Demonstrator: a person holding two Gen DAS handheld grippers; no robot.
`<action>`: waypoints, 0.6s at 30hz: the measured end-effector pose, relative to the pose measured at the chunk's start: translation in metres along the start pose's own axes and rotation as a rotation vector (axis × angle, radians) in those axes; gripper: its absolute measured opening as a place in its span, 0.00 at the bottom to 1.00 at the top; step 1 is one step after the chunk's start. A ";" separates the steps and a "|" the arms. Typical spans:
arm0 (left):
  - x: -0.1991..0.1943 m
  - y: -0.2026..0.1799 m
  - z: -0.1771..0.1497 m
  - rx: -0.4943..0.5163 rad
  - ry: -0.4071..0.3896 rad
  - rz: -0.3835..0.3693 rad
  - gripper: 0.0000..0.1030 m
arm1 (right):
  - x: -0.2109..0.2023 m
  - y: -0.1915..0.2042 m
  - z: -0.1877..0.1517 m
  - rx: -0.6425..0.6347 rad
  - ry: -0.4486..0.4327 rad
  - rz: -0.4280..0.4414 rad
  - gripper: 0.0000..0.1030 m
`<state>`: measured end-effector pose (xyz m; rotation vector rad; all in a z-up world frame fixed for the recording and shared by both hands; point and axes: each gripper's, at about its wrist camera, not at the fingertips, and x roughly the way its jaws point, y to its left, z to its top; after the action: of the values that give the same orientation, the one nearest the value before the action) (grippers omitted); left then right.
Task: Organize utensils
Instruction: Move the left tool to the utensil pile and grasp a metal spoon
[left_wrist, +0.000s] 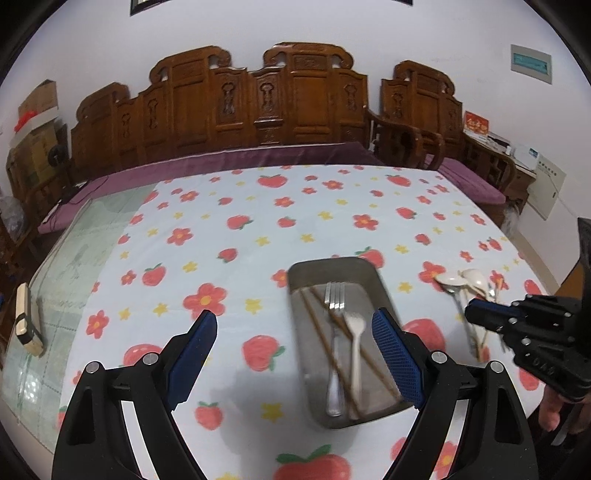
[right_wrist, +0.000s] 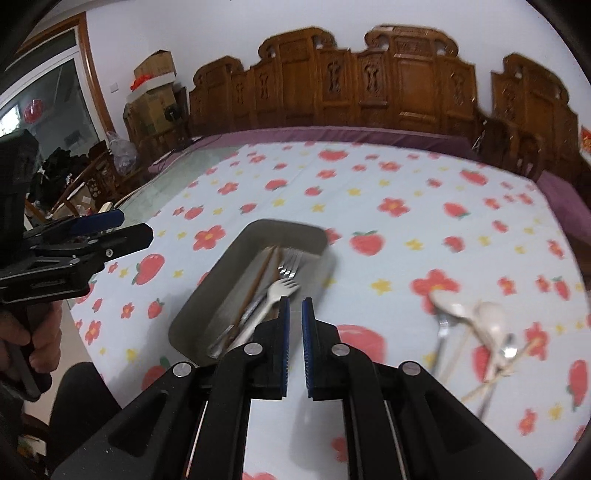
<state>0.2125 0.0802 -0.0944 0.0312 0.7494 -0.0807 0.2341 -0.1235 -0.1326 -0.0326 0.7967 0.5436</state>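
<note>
A metal tray (left_wrist: 301, 275) (right_wrist: 229, 254) on the flowered tablecloth holds a metal fork (left_wrist: 334, 299) (right_wrist: 290, 264), a white plastic fork (left_wrist: 355, 326) (right_wrist: 282, 288) and brown chopsticks (left_wrist: 314, 317) (right_wrist: 264, 264). A loose pile of white spoons (left_wrist: 469, 280) (right_wrist: 487, 317), metal utensils and pale chopsticks lies right of the tray. My left gripper (left_wrist: 293, 326) is open and empty, above the tray's near left part. My right gripper (right_wrist: 294, 306) (left_wrist: 476, 312) is nearly shut with nothing between its pads, hovering between tray and pile.
The tablecloth (left_wrist: 258, 221) covers a glass-topped table. A wooden block (left_wrist: 26, 321) lies at the table's left edge. A carved wooden bench (left_wrist: 258, 107) with a purple cushion stands behind. A side table with boxes (left_wrist: 517, 155) is at the far right.
</note>
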 end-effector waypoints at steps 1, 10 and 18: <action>-0.001 -0.004 0.001 0.004 -0.004 -0.003 0.80 | -0.007 -0.004 -0.001 -0.002 -0.009 -0.006 0.09; -0.008 -0.047 0.006 0.041 -0.039 -0.047 0.80 | -0.054 -0.043 -0.016 0.008 -0.073 -0.085 0.09; 0.000 -0.082 -0.002 0.064 -0.018 -0.093 0.80 | -0.070 -0.082 -0.031 0.042 -0.055 -0.156 0.23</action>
<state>0.2036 -0.0011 -0.0958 0.0563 0.7300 -0.1930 0.2121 -0.2332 -0.1204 -0.0407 0.7444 0.3783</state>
